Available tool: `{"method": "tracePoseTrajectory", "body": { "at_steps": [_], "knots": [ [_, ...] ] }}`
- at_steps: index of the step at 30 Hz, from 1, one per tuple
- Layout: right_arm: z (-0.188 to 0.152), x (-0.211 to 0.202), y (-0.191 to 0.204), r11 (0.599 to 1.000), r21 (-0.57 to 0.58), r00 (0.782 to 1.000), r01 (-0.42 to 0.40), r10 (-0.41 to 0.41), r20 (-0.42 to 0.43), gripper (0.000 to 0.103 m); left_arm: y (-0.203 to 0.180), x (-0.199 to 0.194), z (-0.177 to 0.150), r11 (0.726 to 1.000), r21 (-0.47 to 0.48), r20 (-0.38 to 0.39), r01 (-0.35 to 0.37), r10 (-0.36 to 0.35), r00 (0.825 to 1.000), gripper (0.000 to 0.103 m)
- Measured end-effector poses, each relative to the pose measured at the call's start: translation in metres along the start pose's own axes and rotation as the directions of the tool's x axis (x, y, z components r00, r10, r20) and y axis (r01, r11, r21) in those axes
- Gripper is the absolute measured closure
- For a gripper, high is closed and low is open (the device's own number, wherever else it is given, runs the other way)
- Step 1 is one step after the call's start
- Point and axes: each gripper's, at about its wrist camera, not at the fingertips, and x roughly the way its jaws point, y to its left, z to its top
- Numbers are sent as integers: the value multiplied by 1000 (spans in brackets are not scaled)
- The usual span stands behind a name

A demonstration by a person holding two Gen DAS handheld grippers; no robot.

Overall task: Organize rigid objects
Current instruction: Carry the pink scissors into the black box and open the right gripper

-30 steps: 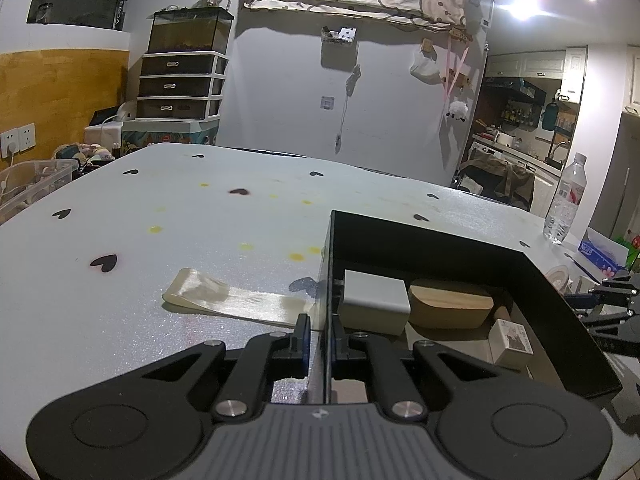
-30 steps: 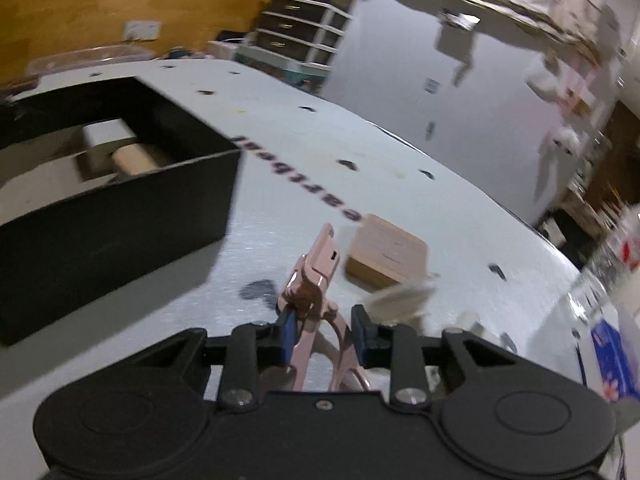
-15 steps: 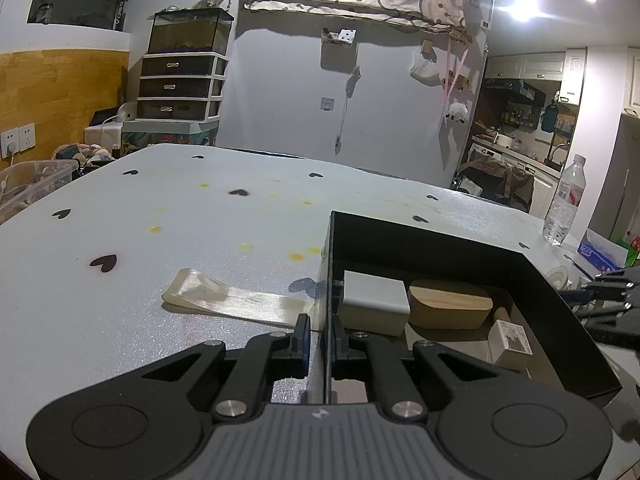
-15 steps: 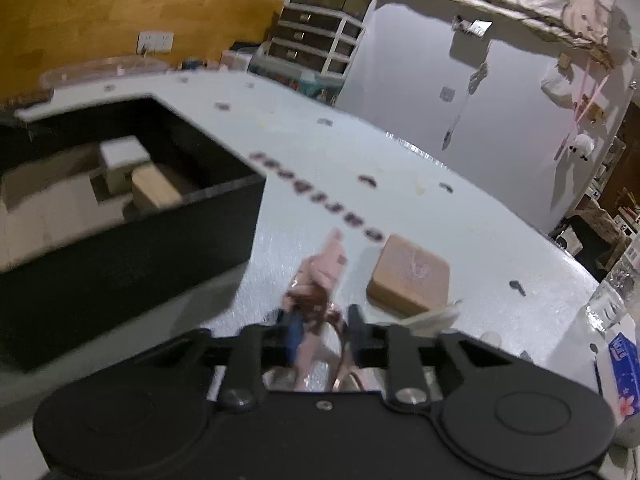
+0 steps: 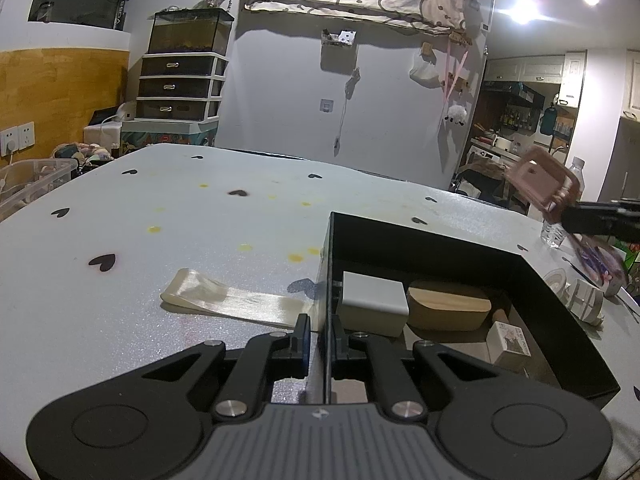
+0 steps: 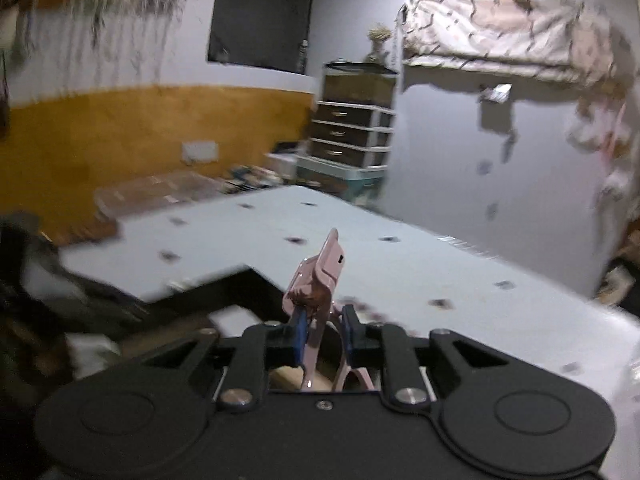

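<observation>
Clearly the left hand-held gripper point(image 5: 320, 334) is clenched on the near-left wall of the black box point(image 5: 552, 304), one finger outside and one inside. Judged purpose: pinning the box to the bench point(image 5: 168, 240) so it cannot slide while things go in.

Right hand-held gripper point(image 6: 323, 336) grasps a pink clip point(image 6: 318, 276) low on its handles, jaw end pointing up and forward. That grip leaves the clip's bulk clear of the fingers, likely for a clean drop. In the left view the clip point(image 5: 540, 184) hangs in the air above the box's far-right side, not touching it. Right view is motion-blurred; fine detail of the clip is uncertain.

Inside the box: grey-lidded block point(image 5: 374, 308) against the left wall, wooden oval piece point(image 5: 448, 310) touching it on the right, small printed carton point(image 5: 510, 342) nearer. Floor space in front looks free, a probable landing spot.

Outside: flat translucent strip point(image 5: 232, 300) on the bench, just beside the box's left wall. Tape rolls point(image 5: 576, 296) lie past the right wall.
</observation>
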Motion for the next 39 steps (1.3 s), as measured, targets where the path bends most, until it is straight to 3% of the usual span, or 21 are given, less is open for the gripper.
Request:
{"method": "tracePoseTrajectory", "body": {
  "at_steps": [1,3,5,12,21,25,29,32,39],
  "knots": [
    [1,4,4,999,16,1000,-30,30,-8,92,0,0,0,1000,0,0,1,-1,1000,93],
    [1,14,11,996,45,996,-73,75,-47,95,0,0,-1,1000,-1,1,2,-2,1000,93],
    [-3,25,21,997,32,993,-73,76,-96,103,0,0,-1,1000,-3,2,3,-3,1000,93],
    [-12,39,43,998,-62,980,-12,-1,-199,103,1,0,-2,1000,-3,5,11,-11,1000,93],
    [-9,27,41,999,-45,981,-19,10,-192,101,2,0,-3,1000,-8,7,16,-16,1000,93],
    [-10,33,40,995,35,969,-97,102,-226,99,3,0,-3,1000,-7,8,14,-14,1000,93],
    [-13,54,38,970,184,939,-159,206,-276,98,3,-1,-3,1000,-6,8,13,-13,1000,93],
    [-18,71,40,962,243,932,-127,200,-302,90,3,-1,-3,1000,-5,7,13,-13,1000,93],
    [-23,79,34,968,251,934,27,65,-352,91,3,-2,-2,1000,0,4,13,-13,1000,93]
  ]
}}
